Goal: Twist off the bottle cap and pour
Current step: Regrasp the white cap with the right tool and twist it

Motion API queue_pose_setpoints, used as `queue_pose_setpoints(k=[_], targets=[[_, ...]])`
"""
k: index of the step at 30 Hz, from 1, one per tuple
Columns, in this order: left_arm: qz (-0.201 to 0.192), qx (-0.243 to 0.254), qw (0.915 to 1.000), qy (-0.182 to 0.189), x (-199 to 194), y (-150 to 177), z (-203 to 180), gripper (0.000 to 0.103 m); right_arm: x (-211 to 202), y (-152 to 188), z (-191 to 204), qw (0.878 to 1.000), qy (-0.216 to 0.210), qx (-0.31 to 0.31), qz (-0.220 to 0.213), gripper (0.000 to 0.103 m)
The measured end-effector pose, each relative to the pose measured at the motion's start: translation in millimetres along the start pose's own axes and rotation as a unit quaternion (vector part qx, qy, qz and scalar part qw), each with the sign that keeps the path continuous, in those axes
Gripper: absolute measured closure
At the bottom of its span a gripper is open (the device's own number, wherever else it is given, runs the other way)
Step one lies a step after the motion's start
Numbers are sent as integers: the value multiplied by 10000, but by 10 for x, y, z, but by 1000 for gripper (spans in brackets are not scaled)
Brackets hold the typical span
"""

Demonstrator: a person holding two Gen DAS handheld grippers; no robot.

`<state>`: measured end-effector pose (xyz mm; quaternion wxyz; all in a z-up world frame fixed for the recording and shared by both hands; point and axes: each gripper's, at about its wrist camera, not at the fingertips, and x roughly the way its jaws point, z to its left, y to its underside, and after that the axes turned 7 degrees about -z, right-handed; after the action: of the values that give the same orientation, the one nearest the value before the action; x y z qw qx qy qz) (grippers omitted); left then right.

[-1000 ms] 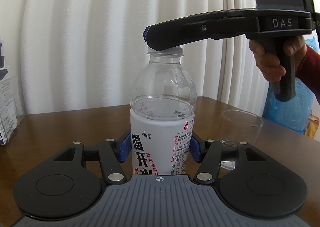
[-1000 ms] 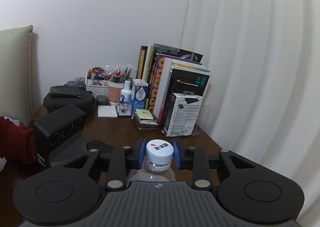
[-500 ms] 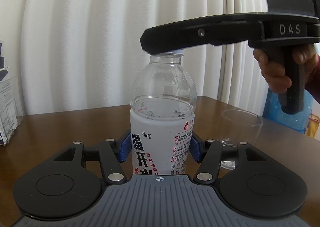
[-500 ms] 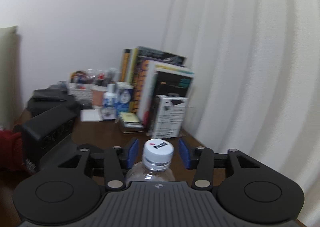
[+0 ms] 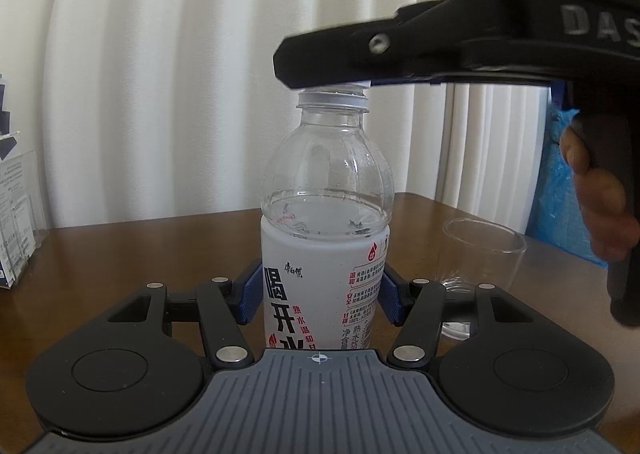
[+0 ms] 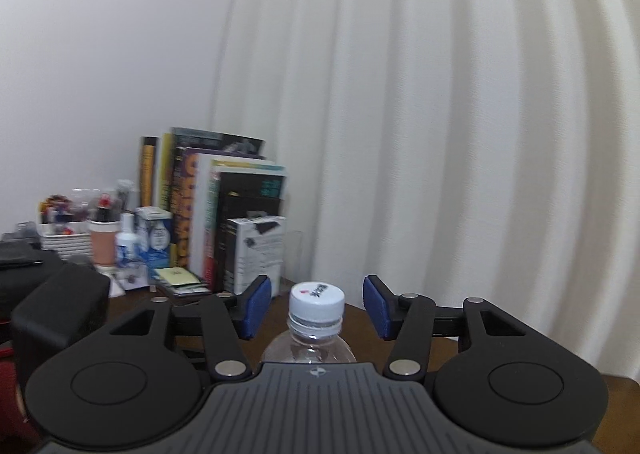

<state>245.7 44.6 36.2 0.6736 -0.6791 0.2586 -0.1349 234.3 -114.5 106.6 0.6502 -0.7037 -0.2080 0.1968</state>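
A clear water bottle [image 5: 324, 213] with a white label stands upright on the brown table [image 5: 140, 254]. My left gripper [image 5: 318, 292] is shut on its labelled body. The white cap [image 6: 317, 300] is on the neck. My right gripper [image 6: 316, 306] is open around the cap, its blue pads [image 6: 256, 308] apart from it on both sides. In the left wrist view the right gripper [image 5: 328, 67] sits over the bottle top and hides the cap. An empty clear glass [image 5: 482, 254] stands to the bottle's right.
White curtains [image 5: 180, 73] hang behind the table. Books [image 6: 224, 205], a white box [image 6: 256, 250] and small bottles and a basket [image 6: 68, 230] crowd the far left of the table in the right wrist view. A blue bag [image 5: 560, 189] is at the right.
My right gripper let go of the cap and opened wide. It also turned to the right, so the books shifted left in its view. The left gripper and bottle stayed still.
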Motion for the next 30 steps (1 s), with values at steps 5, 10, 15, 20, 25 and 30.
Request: queue_pose_setpoints(k=[5,10,15,20,25,30], targets=[[1,-6,10000,1,5,2,2,45,12,37,4,9998,121,187,-18,64],[2,-15,10000,0,26,7,9,45,2,32,56,9999,125,103,10,71],[3,-18,10000,9,45,11,12,45,-3,-7,-1,9998,-124,72,101,71],[12,-17,10000,10,60,14,25,45,48,-72,-283,9949,-863,425,313,71],[24,14,10000,12,67,15,32,45,108,-119,-475,9874,-1438,490,441,71],[24,32,10000,17,56,14,49,45,135,-196,-499,9820,-1792,64,595,71]])
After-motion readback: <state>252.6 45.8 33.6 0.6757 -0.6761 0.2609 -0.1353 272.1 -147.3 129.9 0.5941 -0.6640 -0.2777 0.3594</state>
